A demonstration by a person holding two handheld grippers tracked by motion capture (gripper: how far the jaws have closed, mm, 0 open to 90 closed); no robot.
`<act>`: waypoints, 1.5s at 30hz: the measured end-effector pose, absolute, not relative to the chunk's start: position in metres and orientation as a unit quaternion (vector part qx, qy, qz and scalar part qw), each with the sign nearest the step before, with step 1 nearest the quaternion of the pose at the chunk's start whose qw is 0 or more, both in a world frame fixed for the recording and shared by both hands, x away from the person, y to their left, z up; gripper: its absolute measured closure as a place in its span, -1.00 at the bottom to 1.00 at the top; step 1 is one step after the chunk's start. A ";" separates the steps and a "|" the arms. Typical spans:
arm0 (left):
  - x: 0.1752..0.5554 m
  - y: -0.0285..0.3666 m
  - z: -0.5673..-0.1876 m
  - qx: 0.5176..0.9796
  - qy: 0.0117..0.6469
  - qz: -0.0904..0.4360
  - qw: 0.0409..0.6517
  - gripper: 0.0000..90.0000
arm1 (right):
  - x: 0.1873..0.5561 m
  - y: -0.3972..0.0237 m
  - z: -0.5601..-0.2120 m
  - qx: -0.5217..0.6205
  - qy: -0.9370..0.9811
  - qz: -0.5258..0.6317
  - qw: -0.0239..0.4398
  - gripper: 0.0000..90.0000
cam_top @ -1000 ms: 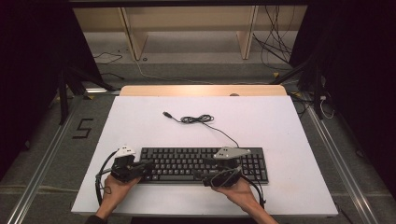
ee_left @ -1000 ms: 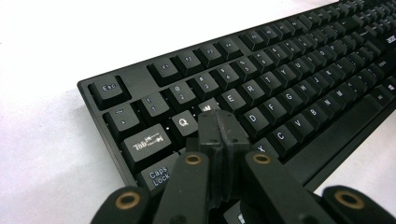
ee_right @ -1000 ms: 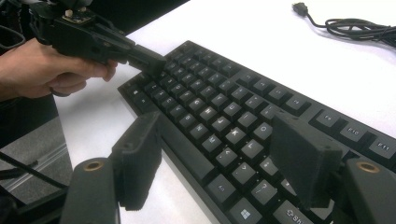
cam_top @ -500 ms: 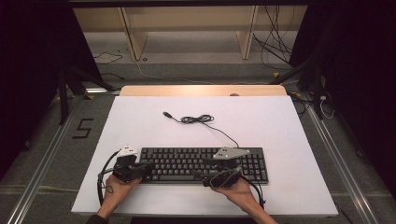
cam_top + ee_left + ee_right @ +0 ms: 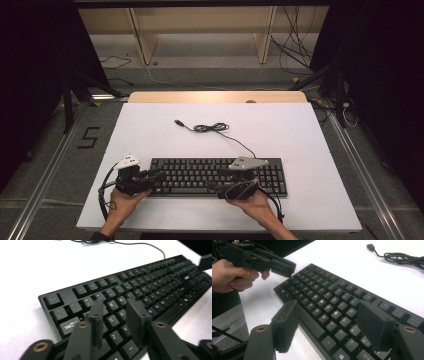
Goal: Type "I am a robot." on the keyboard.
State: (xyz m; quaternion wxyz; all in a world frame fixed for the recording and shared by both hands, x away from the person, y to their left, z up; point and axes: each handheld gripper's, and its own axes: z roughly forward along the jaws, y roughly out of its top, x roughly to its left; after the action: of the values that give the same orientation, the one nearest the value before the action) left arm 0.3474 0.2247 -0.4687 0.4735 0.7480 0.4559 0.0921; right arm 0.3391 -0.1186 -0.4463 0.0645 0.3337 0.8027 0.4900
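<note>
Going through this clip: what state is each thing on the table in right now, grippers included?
keyboard: flat on the white table, keys up, not lifted.
cable: loosely bunched behind the keyboard, plug lying free, unplugged.
left gripper: over the keyboard's left end, jaws just opened, apart, nothing between them.
right gripper: over the keyboard's right part, jaws wide apart, holding nothing.

The keyboard (image 5: 342, 307) runs off the right gripper view's lower and right edges.

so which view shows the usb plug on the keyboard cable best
The high view: the USB plug lies whole on the white table, cable traceable to the keyboard. The right gripper view catches the plug at its top edge.
</note>
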 end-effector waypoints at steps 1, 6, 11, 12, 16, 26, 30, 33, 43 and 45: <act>0.347 0.225 -0.468 0.747 0.456 0.092 0.475 0.34 | 0.339 -0.118 -0.446 0.333 0.803 0.490 0.065 -0.24; 0.343 0.224 -0.465 0.740 0.449 0.089 0.493 0.06 | 0.340 -0.116 -0.447 0.333 0.803 0.489 0.064 -0.23; 0.340 0.223 -0.464 0.737 0.438 0.086 0.507 -0.10 | 0.342 -0.114 -0.448 0.332 0.804 0.488 0.064 -0.22; 0.339 0.223 -0.463 0.736 0.438 0.087 0.510 -0.12 | 0.343 -0.113 -0.448 0.332 0.804 0.489 0.063 -0.22; 0.337 0.223 -0.462 0.732 0.432 0.090 0.519 -0.20 | 0.345 -0.110 -0.448 0.330 0.805 0.489 0.063 -0.20; 0.336 0.224 -0.461 0.727 0.427 0.093 0.529 -0.31 | 0.350 -0.099 -0.450 0.326 0.811 0.482 0.059 -0.05; 0.335 0.223 -0.460 0.726 0.425 0.092 0.532 -0.33 | 0.352 -0.094 -0.452 0.325 0.815 0.477 0.056 0.08; 0.335 0.223 -0.460 0.728 0.424 0.092 0.531 -0.33 | 0.353 -0.092 -0.452 0.322 0.817 0.475 0.055 0.22; 0.335 0.223 -0.460 0.727 0.424 0.094 0.531 -0.35 | 0.358 -0.087 -0.454 0.318 0.823 0.467 0.051 0.75; 0.335 0.223 -0.460 0.727 0.424 0.095 0.532 -0.36 | 0.359 -0.084 -0.455 0.319 0.826 0.463 0.048 0.83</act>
State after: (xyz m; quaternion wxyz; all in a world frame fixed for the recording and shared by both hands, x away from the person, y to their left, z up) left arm 0.3348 0.2231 -0.4599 0.5318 0.7272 0.4236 0.0948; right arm 0.3586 -0.0844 -0.4549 0.0475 0.3190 0.8258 0.4626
